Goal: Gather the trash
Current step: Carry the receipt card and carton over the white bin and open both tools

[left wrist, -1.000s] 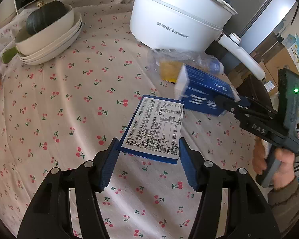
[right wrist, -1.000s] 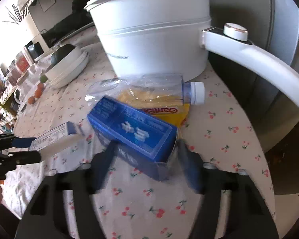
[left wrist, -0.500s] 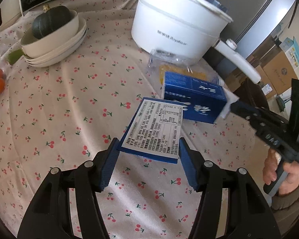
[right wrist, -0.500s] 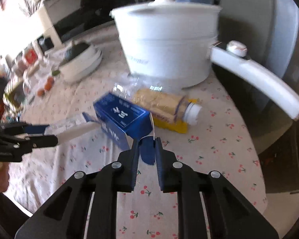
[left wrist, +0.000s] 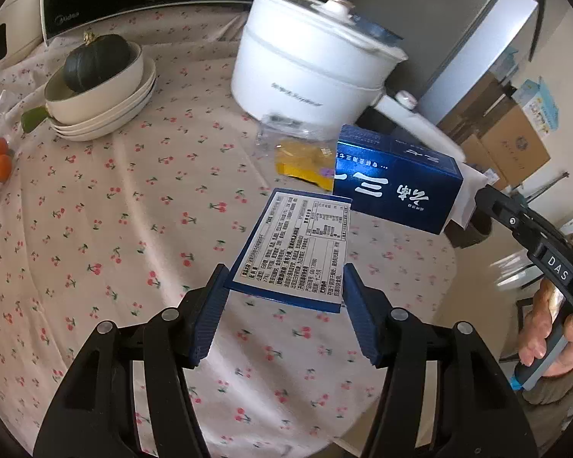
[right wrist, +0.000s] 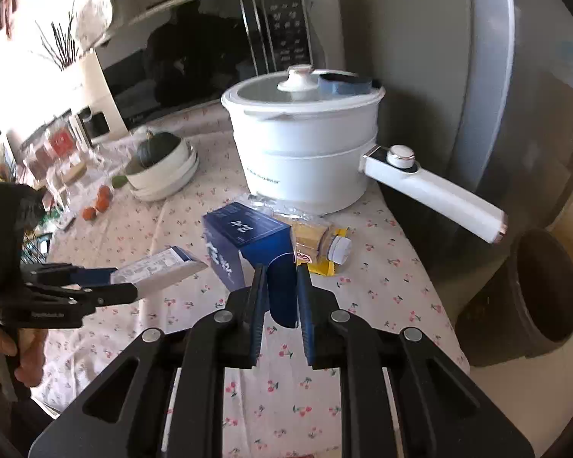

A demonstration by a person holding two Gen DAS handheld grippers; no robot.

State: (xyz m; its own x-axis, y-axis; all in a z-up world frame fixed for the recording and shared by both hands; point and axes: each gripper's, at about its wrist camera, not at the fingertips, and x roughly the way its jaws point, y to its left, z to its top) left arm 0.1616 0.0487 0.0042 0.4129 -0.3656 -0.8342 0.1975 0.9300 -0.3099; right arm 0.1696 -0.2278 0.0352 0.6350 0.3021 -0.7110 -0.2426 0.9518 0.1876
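The large blue carton (right wrist: pixel 244 244) hangs above the bench, pinched by a flap at its end between the blue pads of the right hand-held gripper (right wrist: pixel 280 294), whose jaws sit close together on that flap. From the left wrist view the same carton (left wrist: pixel 397 187) floats clear of the cloth, white lettering along its side. The smaller blue carton (left wrist: pixel 298 252), its printed label panel facing up, is clamped by its edges between the pads of the left hand-held gripper (left wrist: pixel 286 305), also off the surface; in the right wrist view it (right wrist: pixel 160 267) juts out just beside the large carton.

Beneath them on the bench (left wrist: pixel 95 229), covered in a pale cloth with a cherry print, lie a crushed clear plastic bottle (right wrist: pixel 324 240) with a white cap and a yellow wrapper (left wrist: pixel 305 164), both close to the foot of a white electric pot (right wrist: pixel 305 145) with a long handle. Further left, stacked cream bowls (left wrist: pixel 99 107) hold a dark green squash (left wrist: pixel 95 61), with small orange fruits (left wrist: pixel 0 164) near the edge.

A black microwave (right wrist: pixel 195 49) stands behind the bench, a grey fridge (right wrist: pixel 496 76) rises at the right, and a dark bin (right wrist: pixel 534 297) sits on the floor beside the bench. Cardboard boxes (left wrist: pixel 508 141) are stacked further back.
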